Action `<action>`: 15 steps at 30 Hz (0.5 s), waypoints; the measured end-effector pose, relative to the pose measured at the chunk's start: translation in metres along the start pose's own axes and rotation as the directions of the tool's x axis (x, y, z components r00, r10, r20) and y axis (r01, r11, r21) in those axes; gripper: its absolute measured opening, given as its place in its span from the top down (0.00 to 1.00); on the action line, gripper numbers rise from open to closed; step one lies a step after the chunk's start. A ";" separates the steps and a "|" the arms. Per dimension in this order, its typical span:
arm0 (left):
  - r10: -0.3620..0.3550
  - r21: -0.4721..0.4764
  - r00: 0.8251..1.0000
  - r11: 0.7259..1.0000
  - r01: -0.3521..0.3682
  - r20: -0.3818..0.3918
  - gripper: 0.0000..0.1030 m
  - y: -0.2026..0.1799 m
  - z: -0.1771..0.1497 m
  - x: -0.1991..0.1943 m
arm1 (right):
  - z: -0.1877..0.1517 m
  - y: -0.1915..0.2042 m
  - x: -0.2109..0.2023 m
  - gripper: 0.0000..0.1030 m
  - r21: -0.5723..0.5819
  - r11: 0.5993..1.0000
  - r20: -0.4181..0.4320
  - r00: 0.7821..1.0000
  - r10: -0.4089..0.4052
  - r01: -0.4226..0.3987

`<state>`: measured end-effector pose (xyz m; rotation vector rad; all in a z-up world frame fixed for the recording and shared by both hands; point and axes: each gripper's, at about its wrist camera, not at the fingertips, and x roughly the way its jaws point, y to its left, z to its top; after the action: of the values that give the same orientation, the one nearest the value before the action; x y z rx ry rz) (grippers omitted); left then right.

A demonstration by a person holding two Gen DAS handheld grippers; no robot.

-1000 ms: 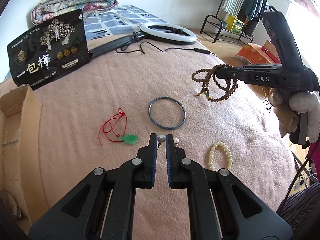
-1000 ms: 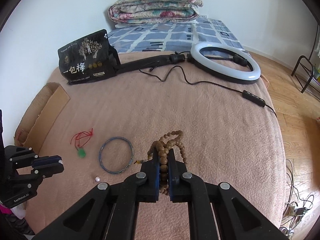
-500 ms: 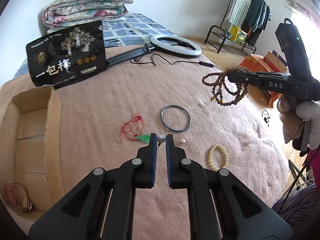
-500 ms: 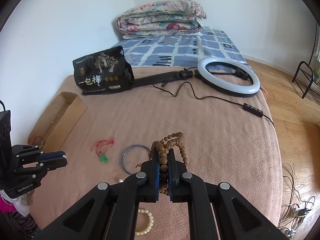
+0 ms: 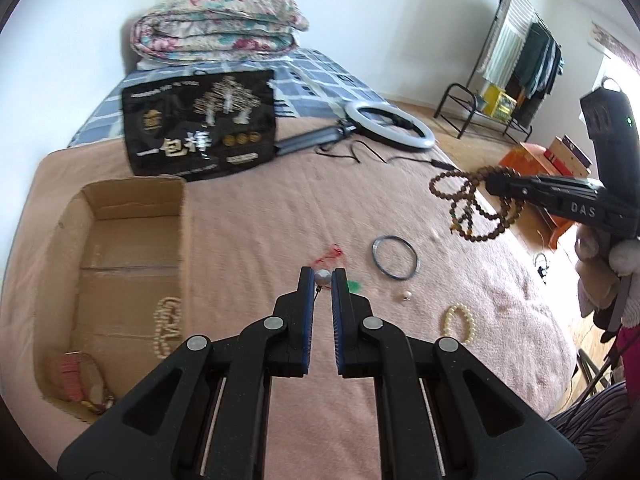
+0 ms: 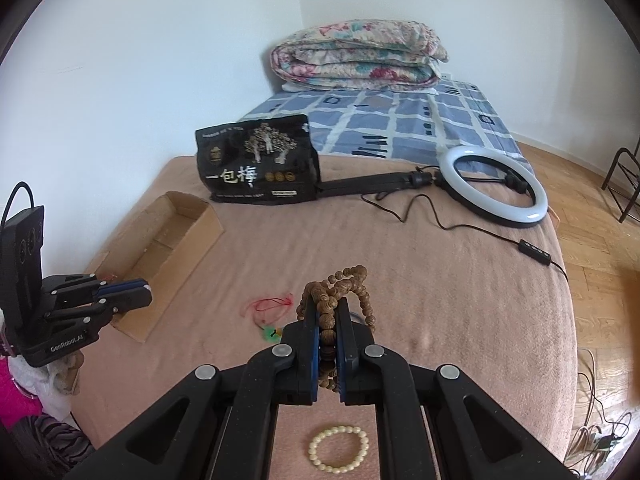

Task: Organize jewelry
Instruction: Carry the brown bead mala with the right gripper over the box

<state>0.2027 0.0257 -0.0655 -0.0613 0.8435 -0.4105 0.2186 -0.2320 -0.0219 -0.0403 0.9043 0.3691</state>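
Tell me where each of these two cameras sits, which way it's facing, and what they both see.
Left wrist: rides the left gripper, looking along its fingers across the pink blanket toward the cardboard box; jaws pinch a pearl earring; the right gripper shows at right.
Right wrist: rides the right gripper, facing the black bag and ring light; jaws clamp the wooden bead string; the left gripper shows at left.
Shared: box, bag, ring light, red-cord pendant, cream bead bracelet.
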 end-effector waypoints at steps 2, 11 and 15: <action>0.011 -0.013 1.000 1.000 -0.011 0.011 0.94 0.009 0.000 -0.007 | 0.003 0.009 0.000 0.96 -0.009 1.000 0.004 1.000 0.010 -0.010; 0.077 -0.076 0.996 0.994 -0.073 0.044 0.94 0.057 -0.008 -0.030 | 0.016 0.052 0.009 0.96 -0.057 0.997 0.011 0.999 0.052 -0.051; 0.114 -0.112 0.992 0.988 -0.108 0.050 0.94 0.081 -0.013 -0.039 | 0.020 0.074 0.017 0.96 -0.080 0.994 0.009 0.997 0.075 -0.074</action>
<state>0.1968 0.1158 -0.0639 -0.1262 0.8092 -0.2562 0.2190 -0.1541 -0.0132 -0.0778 0.8808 0.4747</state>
